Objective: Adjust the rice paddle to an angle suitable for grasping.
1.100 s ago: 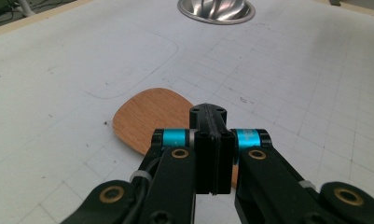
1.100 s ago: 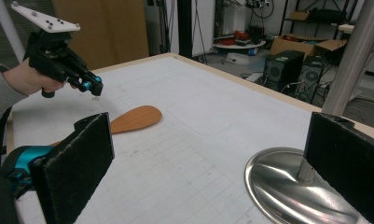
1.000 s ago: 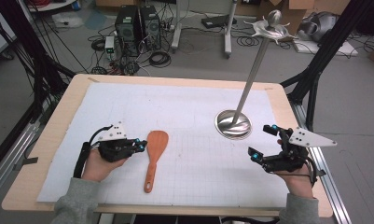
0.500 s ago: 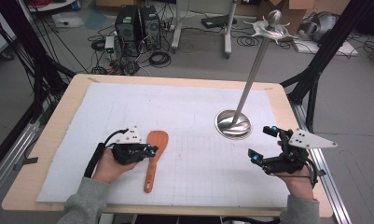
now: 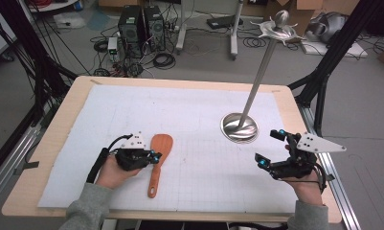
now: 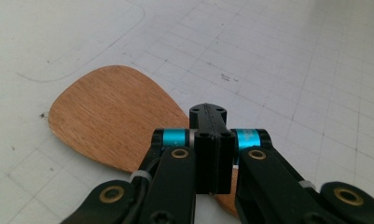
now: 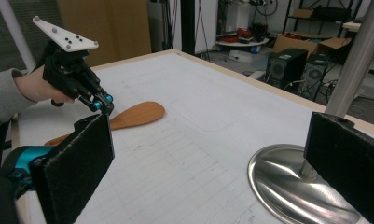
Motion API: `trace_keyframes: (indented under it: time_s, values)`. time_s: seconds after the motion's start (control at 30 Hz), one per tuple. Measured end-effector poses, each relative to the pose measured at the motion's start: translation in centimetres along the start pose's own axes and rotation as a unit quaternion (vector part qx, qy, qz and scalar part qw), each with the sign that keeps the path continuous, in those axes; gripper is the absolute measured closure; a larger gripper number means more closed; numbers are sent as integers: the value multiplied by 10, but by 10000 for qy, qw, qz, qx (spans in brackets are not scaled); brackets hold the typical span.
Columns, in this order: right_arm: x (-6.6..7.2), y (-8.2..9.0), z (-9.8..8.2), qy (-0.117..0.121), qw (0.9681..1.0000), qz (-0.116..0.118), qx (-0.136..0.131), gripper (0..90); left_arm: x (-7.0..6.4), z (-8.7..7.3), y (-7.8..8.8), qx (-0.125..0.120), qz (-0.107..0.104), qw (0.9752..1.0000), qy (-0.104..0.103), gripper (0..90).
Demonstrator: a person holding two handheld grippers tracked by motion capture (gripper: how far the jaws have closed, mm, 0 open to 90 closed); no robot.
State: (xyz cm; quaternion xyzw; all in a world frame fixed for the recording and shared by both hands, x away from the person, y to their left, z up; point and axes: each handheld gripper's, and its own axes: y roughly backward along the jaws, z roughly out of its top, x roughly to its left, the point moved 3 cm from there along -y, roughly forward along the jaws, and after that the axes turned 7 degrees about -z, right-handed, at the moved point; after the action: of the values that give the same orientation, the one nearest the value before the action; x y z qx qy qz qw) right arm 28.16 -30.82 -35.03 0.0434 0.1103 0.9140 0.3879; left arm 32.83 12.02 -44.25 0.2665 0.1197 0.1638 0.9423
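While your left gripper (image 5: pixel 153 156) sits at the lower left of the high view, its jaws are pressed flat together with nothing between them, tips right above the neck of the wooden spatula (image 5: pixel 158 157). In the left gripper view the clenched jaws (image 6: pixel 208 122) stand at the centre bottom of the frame, and the spatula's (image 6: pixel 112 116) broad blade spreads out to the left of them on the white gridded mat (image 6: pixel 292 70); whether the tips touch the wood you cannot tell from that angle.

On the high view the spatula lies just right of your left hand (image 5: pixel 114 171), blade toward the top of the frame, handle running down toward the bottom edge of the mat (image 5: pixel 180 115).

Your right gripper (image 5: pixel 268 148) rests at the lower right of the high view, jaws spread wide and empty, well apart from the spatula. In the right gripper view its two black pads (image 7: pixel 77 158) frame the bottom corners, with the metal stand (image 7: pixel 296 186) and its round base at the lower right, and your left gripper (image 7: pixel 103 103) over the spatula (image 7: pixel 128 115) at the left of the frame.
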Motion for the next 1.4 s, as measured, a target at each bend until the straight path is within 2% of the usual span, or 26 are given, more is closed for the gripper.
trace_keyframes:
  time_s: [0.4, 0.43, 0.53, 0.57, 0.63, 0.87, 1.03, 1.3, 1.4]
  values:
    - [0, 1, -3, 0, 10000, -19, 75, 2, 2, 7, -19, 74, 26, 10000, -51, 896]
    - [0, 2, -4, -4, 10000, -34, 87, 3, 3, 9, -22, 135, 127, 9998, -59, 896]
    - [1, 3, -4, -38, 9999, -39, 94, 2, 3, 10, -26, 156, 115, 9998, -108, 896]
    - [0, 5, -4, -7, 10000, -42, 75, 2, 3, 10, -31, 285, 158, 9993, -169, 896]
    - [0, 6, -5, -36, 9999, -60, 90, 2, 4, 9, -34, 282, 173, 9993, -144, 896]
    - [0, 8, -6, -33, 9999, -73, 91, 2, 11, 12, -35, 211, 234, 9995, -91, 896]
    - [0, 7, -7, -43, 9999, -77, 138, 2, 11, 15, -43, 315, 235, 9991, -155, 896]
    - [-1, 6, -9, -44, 9998, -71, 176, 2, 16, 23, -50, 230, 249, 9994, -121, 895]
    - [-1, 6, -9, -45, 9998, -70, 172, 2, 19, 22, -52, 357, 351, 9987, -98, 896]
